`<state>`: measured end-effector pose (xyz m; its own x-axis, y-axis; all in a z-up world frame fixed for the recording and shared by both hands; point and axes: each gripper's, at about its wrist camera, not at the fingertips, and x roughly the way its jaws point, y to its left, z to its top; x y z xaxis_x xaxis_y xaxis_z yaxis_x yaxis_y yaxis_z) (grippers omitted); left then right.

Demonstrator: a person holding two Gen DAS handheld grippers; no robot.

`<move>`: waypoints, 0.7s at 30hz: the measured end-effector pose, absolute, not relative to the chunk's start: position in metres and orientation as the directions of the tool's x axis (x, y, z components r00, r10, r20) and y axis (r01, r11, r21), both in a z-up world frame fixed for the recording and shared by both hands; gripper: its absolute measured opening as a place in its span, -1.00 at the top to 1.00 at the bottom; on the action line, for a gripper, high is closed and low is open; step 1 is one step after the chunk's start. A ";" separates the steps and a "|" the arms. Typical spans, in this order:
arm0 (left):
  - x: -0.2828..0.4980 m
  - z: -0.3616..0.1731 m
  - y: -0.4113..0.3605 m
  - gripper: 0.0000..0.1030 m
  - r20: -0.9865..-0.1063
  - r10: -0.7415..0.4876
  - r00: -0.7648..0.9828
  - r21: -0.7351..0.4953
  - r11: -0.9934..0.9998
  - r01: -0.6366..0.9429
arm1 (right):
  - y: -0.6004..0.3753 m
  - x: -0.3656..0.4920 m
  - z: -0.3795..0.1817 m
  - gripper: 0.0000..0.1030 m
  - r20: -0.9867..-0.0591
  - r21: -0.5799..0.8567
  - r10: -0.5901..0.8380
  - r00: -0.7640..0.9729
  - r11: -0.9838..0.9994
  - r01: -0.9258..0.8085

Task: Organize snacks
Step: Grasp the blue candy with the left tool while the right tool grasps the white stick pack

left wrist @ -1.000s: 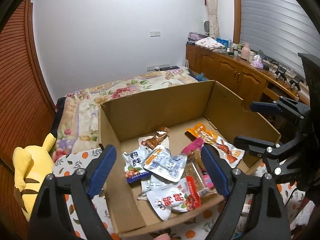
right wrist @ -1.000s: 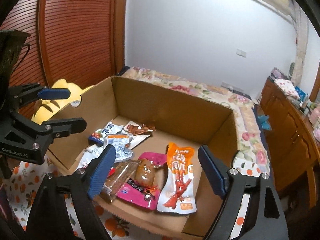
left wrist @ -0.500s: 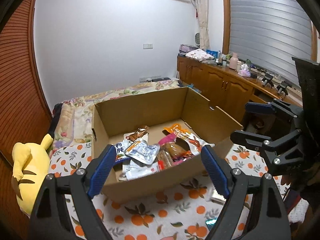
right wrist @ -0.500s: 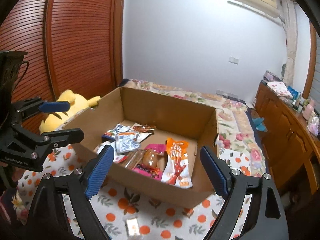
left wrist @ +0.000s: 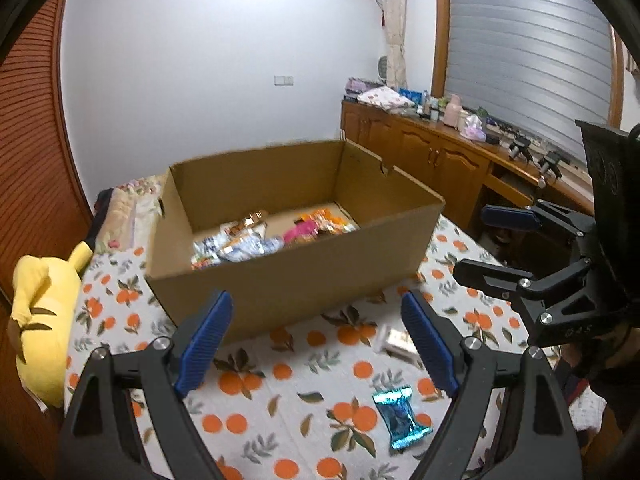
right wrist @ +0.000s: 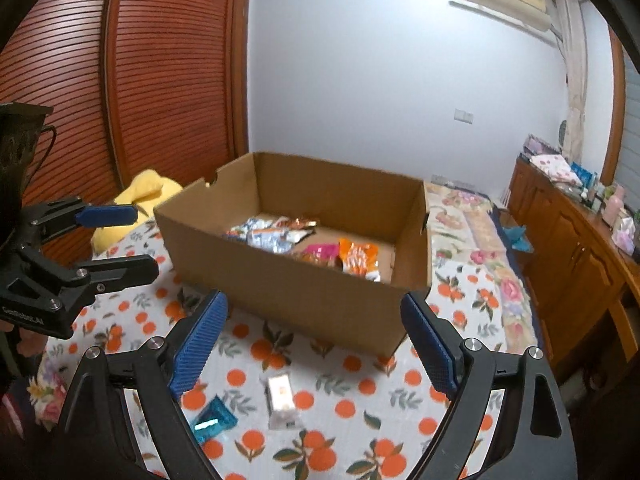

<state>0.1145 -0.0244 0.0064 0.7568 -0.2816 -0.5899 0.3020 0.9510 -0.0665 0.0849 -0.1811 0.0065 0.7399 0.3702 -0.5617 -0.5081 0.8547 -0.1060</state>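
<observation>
We see the left gripper (left wrist: 316,340) with its jaws spread wide and nothing between the blue pads (left wrist: 206,338). Through the gap lies only the cloth (left wrist: 280,392), white with oranges printed on it. The right gripper (right wrist: 314,340) is likewise wide apart and empty; its pads (right wrist: 428,344) touch nothing.

In the left view, a blue packet (left wrist: 401,416) lies flat on the cloth at 5 o'clock from the frame centre, just inside the right finger. A pale packet (left wrist: 394,340) lies at 4 o'clock, close to the same finger's pad, partly blurred. The right gripper (left wrist: 500,244) shows at 3 o'clock, jaws apart, over the cloth beside the box.

In the right view, the pale packet (right wrist: 282,402) lies between the two fingers at 6 o'clock. The blue packet (right wrist: 212,420) sits at 7 o'clock from it, just beside the left finger; the two are near each other but apart. The left gripper (right wrist: 116,240) shows at 9 o'clock, jaws apart.

The box (left wrist: 296,280) stands on the cloth ahead of both grippers, at 12 o'clock from the pads, open at the top. Inside, on its floor, lie the snacks (right wrist: 304,242): silver pouches toward one side, a pink pack and an orange pack toward the other. Both loose packets are outside the box, in front of its near wall.

Beyond the box: a yellow plush (left wrist: 40,312) at 9 o'clock in the left view, a floral quilt (right wrist: 476,236), wooden cabinets (left wrist: 432,160).
</observation>
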 end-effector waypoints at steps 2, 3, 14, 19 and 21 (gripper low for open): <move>0.113 -0.004 -0.028 -0.67 -0.604 -0.304 0.736 -0.087 0.944 0.319 | -0.184 0.082 -0.001 -0.76 -0.567 -0.100 0.373 0.734 0.854 -0.510; 0.110 -0.009 -0.031 -0.67 -0.610 -0.308 0.730 -0.090 0.942 0.323 | -0.184 0.081 -0.005 -0.76 -0.572 -0.098 0.373 0.731 0.853 -0.512; 0.096 -0.068 -0.058 -0.54 -0.699 -0.342 0.628 -0.153 0.929 0.336 | -0.191 0.081 -0.043 -0.72 -0.622 -0.039 0.389 0.679 0.851 -0.524; 0.089 -0.084 -0.069 -0.46 -0.725 -0.353 0.592 -0.170 0.924 0.343 | -0.192 0.080 -0.061 -0.67 -0.642 -0.024 0.391 0.659 0.849 -0.528; 0.087 -0.087 -0.072 -0.36 -0.731 -0.359 0.581 -0.173 0.920 0.351 | -0.193 0.080 -0.065 -0.64 -0.648 -0.016 0.394 0.652 0.849 -0.529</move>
<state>0.0869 -0.0724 -0.0874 0.5807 -0.3586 -0.7309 0.3510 0.9203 -0.1726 0.0802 -0.1925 -0.0653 0.6519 0.3943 -0.6478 -0.5288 0.8486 -0.0156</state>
